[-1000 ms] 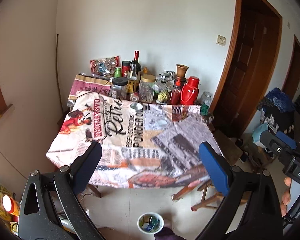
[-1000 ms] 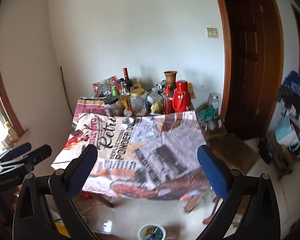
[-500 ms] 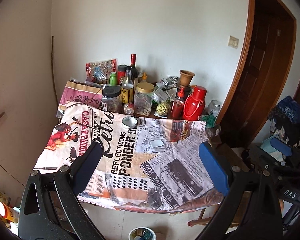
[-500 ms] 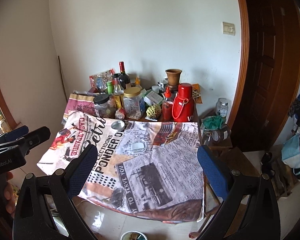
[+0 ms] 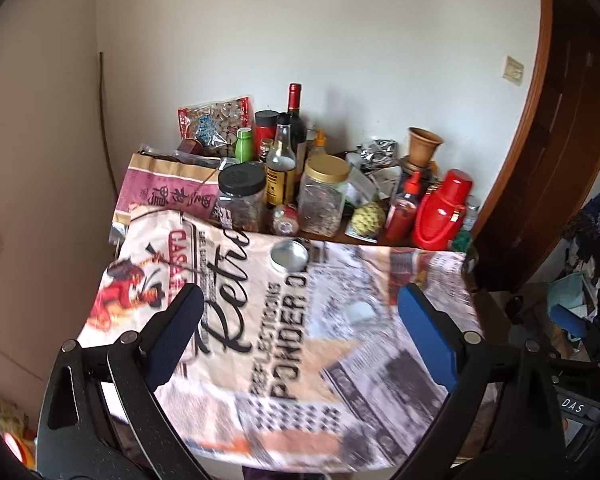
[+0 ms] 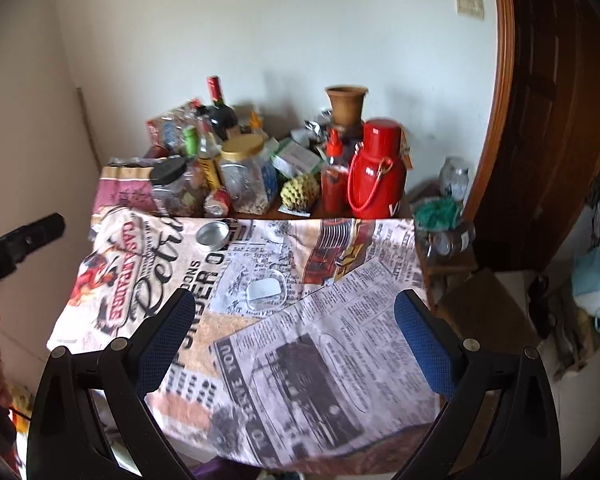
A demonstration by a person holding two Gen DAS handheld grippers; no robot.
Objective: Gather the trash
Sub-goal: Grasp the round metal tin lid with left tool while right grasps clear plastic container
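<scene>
Your left gripper (image 5: 298, 330) hangs above the printed tablecloth (image 5: 260, 352), jaws spread wide, nothing between them. Left of centre on the cloth, a round metal tin lid (image 5: 289, 255) lies just in front of the jars. Mid-cloth sits a small clear plastic container (image 6: 265, 291), flat on the newsprint pattern. Your right gripper (image 6: 292, 330) is likewise wide and empty. At the far right of the back row stands a red thermos (image 6: 374, 170).
</scene>
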